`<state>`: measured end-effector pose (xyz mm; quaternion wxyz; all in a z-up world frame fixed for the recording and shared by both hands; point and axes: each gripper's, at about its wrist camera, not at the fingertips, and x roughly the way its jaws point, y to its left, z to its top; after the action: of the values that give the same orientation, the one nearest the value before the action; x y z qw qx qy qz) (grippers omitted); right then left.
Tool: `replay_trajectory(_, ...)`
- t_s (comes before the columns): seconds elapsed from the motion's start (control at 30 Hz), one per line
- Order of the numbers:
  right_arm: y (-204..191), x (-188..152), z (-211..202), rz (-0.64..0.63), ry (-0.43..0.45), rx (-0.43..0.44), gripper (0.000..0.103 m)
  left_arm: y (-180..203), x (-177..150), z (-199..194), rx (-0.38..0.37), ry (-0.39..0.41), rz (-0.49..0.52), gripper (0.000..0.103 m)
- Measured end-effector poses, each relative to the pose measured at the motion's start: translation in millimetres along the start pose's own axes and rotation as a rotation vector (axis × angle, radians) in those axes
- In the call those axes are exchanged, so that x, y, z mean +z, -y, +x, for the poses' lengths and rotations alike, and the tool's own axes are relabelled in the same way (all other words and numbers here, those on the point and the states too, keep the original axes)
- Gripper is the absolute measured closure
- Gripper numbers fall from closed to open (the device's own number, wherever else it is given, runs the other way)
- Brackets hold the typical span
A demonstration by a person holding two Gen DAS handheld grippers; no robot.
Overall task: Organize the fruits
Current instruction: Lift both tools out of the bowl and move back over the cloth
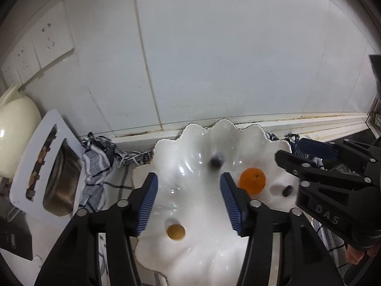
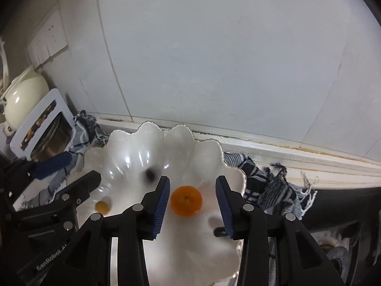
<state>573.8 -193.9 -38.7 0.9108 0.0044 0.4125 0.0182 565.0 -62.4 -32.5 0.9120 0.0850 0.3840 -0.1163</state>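
A white scalloped shell-shaped dish (image 1: 202, 243) (image 2: 133, 150) lies on a striped cloth by the wall. In it lie an orange (image 1: 253, 180) (image 2: 186, 200), a small yellow fruit (image 1: 175, 232) (image 2: 102, 206) and two dark small fruits, one at the back (image 1: 216, 161) (image 2: 150, 173) and one at the right (image 1: 287, 190) (image 2: 220, 232). My left gripper (image 1: 189, 202) is open and empty over the dish's middle. My right gripper (image 2: 193, 205) is open, its fingers on either side of the orange and apart from it; it also shows in the left wrist view (image 1: 309, 166).
A blue-and-white striped cloth (image 1: 97, 166) (image 2: 269, 186) lies under the dish. A white tray with a steel bowl (image 1: 59, 181) (image 2: 47, 133) and a cream pot (image 1: 14, 131) (image 2: 23, 97) stand at the left. A tiled wall (image 1: 214, 59) rises just behind.
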Motion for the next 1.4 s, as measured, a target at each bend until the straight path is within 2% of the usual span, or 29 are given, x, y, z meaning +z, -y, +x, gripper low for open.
replay_trajectory(0.13,-1,-9,-19,-0.014,0.026,-0.008,0.062,0,-6,-18,0.008,0.028,0.005,0.041)
replay_trajectory(0.37,2,-27,-60,-0.004,0.093,0.011,0.062,6,-19,-69,0.049,0.135,0.014,0.026)
replay_trajectory(0.57,-2,-45,-99,-0.008,0.160,0.025,0.061,10,-32,-113,0.066,0.217,0.020,0.020)
replay_trajectory(0.97,-12,-85,-168,-0.003,0.272,0.039,0.061,11,-72,-182,0.056,0.294,-0.024,0.019)
replay_trajectory(1.4,-15,-138,-215,-0.019,0.323,0.060,0.061,29,-126,-233,0.077,0.330,-0.051,0.017)
